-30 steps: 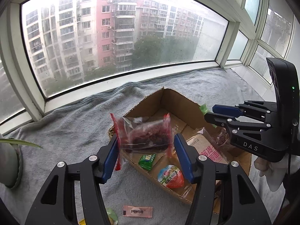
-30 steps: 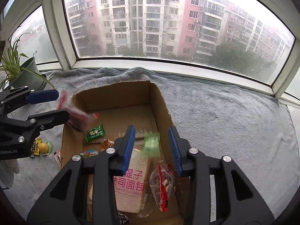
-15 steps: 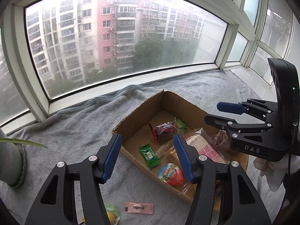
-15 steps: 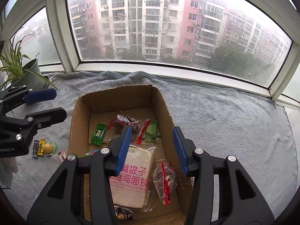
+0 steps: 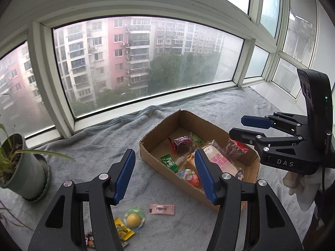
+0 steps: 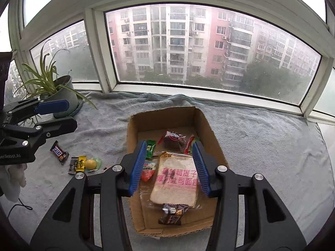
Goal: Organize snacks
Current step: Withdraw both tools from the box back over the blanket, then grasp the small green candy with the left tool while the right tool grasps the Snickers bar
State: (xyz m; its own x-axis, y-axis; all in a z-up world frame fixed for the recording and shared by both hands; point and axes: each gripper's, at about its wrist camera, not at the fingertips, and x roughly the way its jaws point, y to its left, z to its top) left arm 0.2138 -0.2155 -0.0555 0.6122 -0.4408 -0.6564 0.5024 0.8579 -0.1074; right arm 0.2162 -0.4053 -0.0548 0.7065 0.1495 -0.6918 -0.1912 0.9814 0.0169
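Sorting stage: several snacks already lie in the box [image 6: 134, 138]; a few wait on the towel [image 5: 100, 146], so the job looks partly done.
Left gripper [image 5: 163, 173]: jaws apart, nothing between them, hanging over the towel just left of the box, near the loose pieces it would fetch next.
Right gripper [image 6: 170, 165]: jaws apart and empty, poised above the box over the bread pack [image 6: 175, 179].
Box contents: bread pack, dark red pouch [image 6: 173, 139], green packet [image 6: 149, 146], red-capped jelly [image 5: 188, 176], dark candy [image 6: 170, 216].
Loose snacks: pink sachet [image 5: 161, 209], yellow ball sweet [image 5: 134, 219], yellow wrapper [image 5: 123, 230], Snickers [image 6: 59, 152], all beside the box's left side.
Plant pot [image 5: 25, 175]: stands apart at the towel's far left, clear of the work.
Likely next: left gripper takes the pink sachet, the nearest piece.
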